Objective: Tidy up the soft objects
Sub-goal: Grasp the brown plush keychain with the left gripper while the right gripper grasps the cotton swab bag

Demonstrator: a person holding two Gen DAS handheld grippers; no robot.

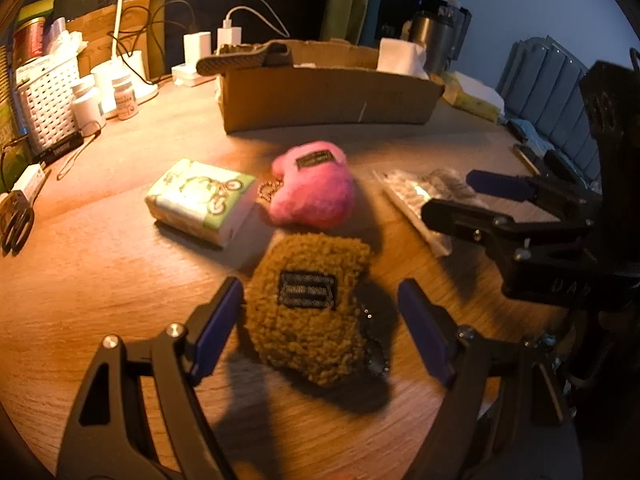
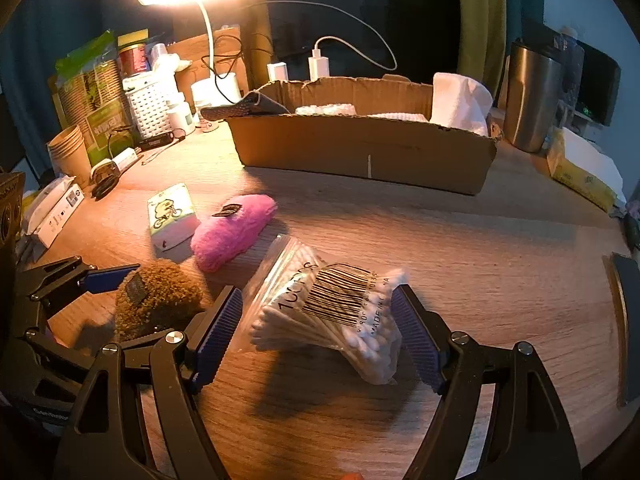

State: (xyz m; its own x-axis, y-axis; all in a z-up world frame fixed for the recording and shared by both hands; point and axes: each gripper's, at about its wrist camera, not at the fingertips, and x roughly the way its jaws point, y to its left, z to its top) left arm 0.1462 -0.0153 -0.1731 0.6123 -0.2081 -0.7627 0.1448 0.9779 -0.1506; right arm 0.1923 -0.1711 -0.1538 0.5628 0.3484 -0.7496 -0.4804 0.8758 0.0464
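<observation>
Both tongs stood apart, gripping nothing. Left gripper [image 1: 320, 332] straddled the brown fuzzy pouch [image 1: 310, 312], which lay on the table [image 1: 100, 280] with its long axis running near to far, straight down my reach. Right gripper [image 2: 318, 338] bracketed the cotton-swab bag [image 2: 332, 316], far pad touching it. Pink pouch [image 1: 314, 186] and tissue pack [image 1: 200, 200] lay farther off; cardboard box [image 2: 360, 152] beyond. Each hand was nearest its own item.
</observation>
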